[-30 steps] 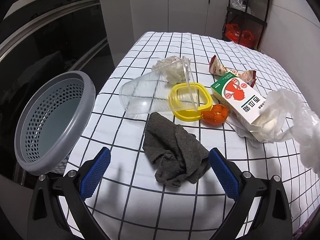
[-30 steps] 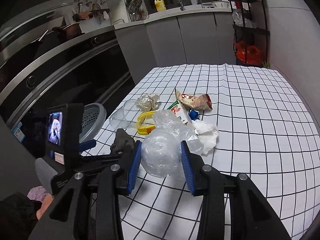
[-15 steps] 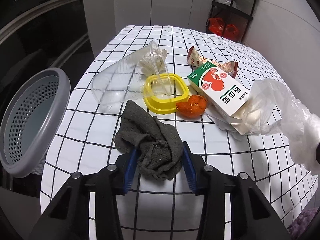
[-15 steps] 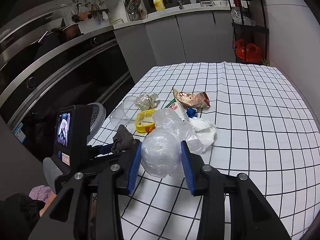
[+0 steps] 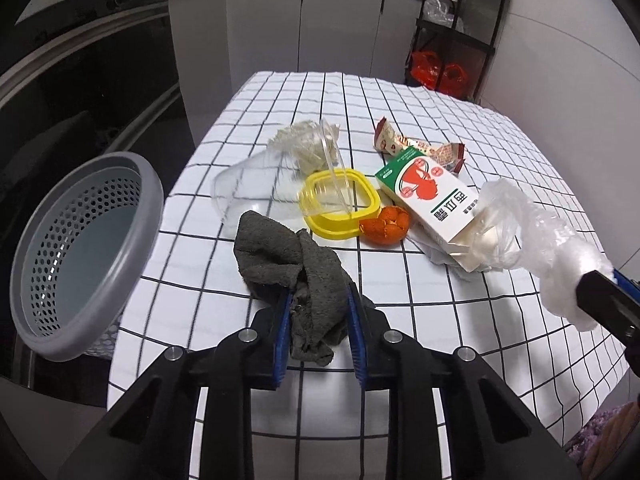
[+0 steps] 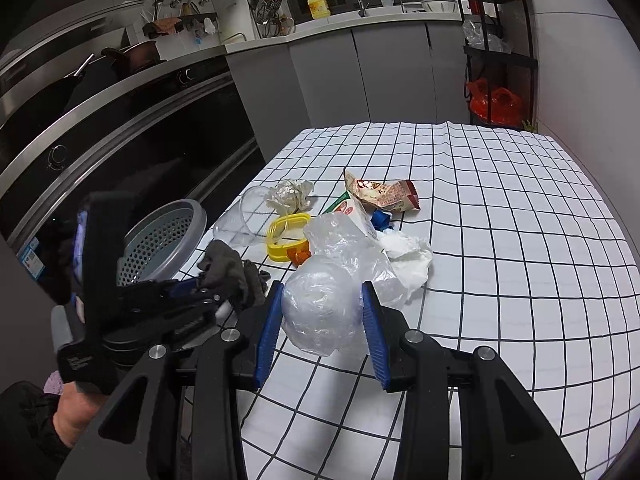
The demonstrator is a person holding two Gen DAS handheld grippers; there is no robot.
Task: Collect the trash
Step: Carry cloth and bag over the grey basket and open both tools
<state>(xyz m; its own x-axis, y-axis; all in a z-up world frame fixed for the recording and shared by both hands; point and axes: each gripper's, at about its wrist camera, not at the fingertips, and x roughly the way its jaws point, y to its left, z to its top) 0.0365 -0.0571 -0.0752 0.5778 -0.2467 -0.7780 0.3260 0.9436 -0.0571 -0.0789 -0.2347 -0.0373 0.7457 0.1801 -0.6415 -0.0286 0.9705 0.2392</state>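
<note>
A dark grey rag (image 5: 288,248) lies on the checked tablecloth (image 5: 420,364). My left gripper (image 5: 318,300) has the rag's near end between its blue pads, and its jaws are closing on it. My right gripper (image 6: 322,304) is shut on a crumpled clear plastic bag (image 6: 344,248), held just above the cloth. That bag (image 5: 536,232) also shows at the right of the left wrist view. The grey perforated basket (image 5: 148,216) hangs off the table's left edge. In the right wrist view the left gripper, the rag (image 6: 228,268) and the basket (image 6: 196,232) sit at the left.
Behind the rag lie a tipped clear cup (image 5: 272,184), a yellow square ring (image 5: 340,224), orange peel (image 5: 386,220), a carton (image 5: 428,196), a snack wrapper (image 5: 420,148) and crumpled paper (image 5: 304,144). White tissue (image 6: 408,256) lies beside the bag. A black shelf rack (image 6: 500,56) stands behind.
The left jaws went from wide open to closed around the rag's near end, and the gripper has lifted a little. The right gripper and its bag have not moved.
</note>
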